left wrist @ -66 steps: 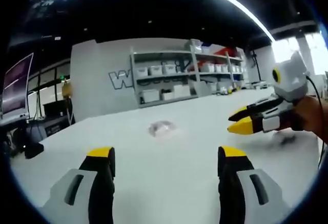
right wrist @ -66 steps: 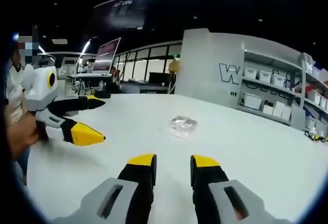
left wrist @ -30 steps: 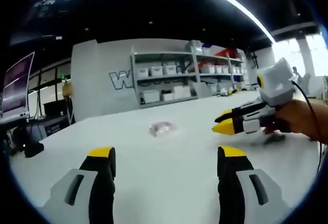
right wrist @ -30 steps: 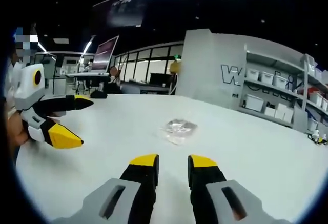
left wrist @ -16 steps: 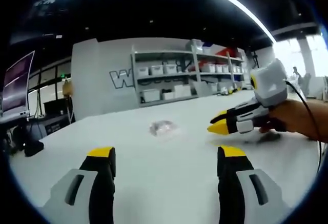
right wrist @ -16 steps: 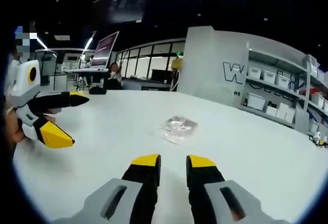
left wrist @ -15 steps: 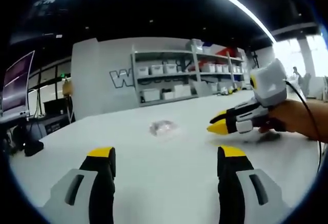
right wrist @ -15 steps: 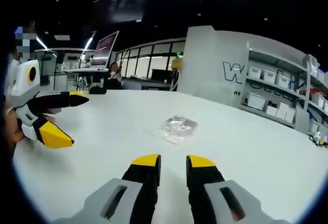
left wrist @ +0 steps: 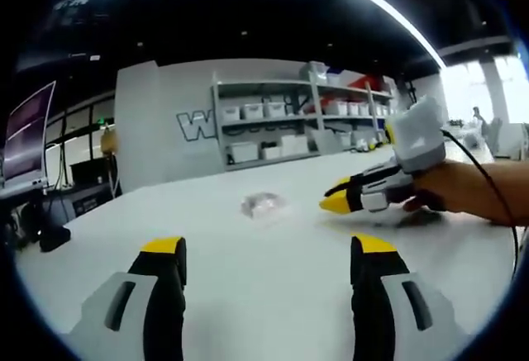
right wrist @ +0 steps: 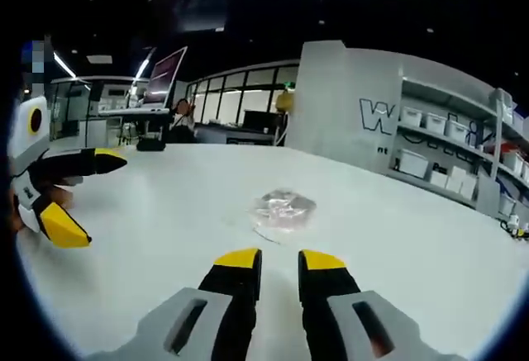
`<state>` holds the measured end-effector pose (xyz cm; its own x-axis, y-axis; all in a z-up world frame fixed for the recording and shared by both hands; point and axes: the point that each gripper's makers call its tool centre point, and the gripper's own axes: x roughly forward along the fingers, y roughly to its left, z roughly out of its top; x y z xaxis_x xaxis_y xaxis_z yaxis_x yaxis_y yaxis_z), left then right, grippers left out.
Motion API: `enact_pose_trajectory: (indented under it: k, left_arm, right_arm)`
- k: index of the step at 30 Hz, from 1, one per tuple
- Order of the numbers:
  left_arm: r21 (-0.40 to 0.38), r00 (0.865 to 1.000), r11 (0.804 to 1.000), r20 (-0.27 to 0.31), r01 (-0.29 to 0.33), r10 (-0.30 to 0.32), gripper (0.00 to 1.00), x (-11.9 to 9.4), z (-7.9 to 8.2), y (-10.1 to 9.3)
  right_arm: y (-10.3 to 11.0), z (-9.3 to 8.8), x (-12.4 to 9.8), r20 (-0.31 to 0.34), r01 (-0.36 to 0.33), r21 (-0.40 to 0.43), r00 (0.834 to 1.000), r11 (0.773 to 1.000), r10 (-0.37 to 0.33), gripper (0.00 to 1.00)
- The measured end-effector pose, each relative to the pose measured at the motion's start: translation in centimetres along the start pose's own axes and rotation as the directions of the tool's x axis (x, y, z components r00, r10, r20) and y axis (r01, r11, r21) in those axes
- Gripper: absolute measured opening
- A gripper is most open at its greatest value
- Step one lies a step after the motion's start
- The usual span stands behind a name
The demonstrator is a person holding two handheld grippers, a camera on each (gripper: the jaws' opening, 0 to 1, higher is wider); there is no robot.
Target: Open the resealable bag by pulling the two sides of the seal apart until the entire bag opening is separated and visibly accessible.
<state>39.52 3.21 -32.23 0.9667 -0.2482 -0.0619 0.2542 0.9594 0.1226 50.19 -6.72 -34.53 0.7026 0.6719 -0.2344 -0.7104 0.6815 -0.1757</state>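
Big white desk (left wrist: 248,287) takes up the lower half of both views, basically bare around the middle. Behind it there's a grey wall with part of a large logo and a shelving unit (left wrist: 281,125) loaded with white bins; in the right gripper view the same shelving (right wrist: 446,159) sits at the right edge, and there's a monitor (right wrist: 165,76) on a far workstation in the upper left.

Left tongs (left wrist: 269,249) come up from the bottom of the left gripper view with the yellow-tipped jaws spread wide, nothing between them, hovering over the desk. You also see them at the far left of the right gripper view (right wrist: 74,200), jaws apart there too.

Right tongs (right wrist: 269,260) are at the bottom centre of the right gripper view, jaws nearly together with just a narrow gap, holding nothing. In the left gripper view they (left wrist: 335,196) poke in from the right, held by a hand (left wrist: 463,192).

The resealable bag (right wrist: 281,210), small, clear and crinkly, lies flat on the desk just ahead of the right tongs, not touching them. In the left gripper view the bag (left wrist: 263,206) is mid-frame, well ahead of the left tongs. Can't tell if the seal is open.
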Motion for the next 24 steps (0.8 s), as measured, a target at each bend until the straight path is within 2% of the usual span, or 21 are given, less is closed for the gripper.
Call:
enact_pose_trajectory:
  k: [16,24]
  left_arm:
    - [0.000,1.000,1.000,-0.003,0.005,-0.005,0.81,0.0,0.0,-0.1]
    - [0.000,1.000,1.000,-0.004,0.006,-0.006,0.81,0.0,-0.1,-0.2]
  right_arm:
    - [0.4,0.0,1.4,-0.013,-0.023,-0.015,1.000,1.000,0.023,0.15]
    - [1.6,0.5,2.9,-0.019,-0.047,-0.045,0.999,0.998,0.046,0.16]
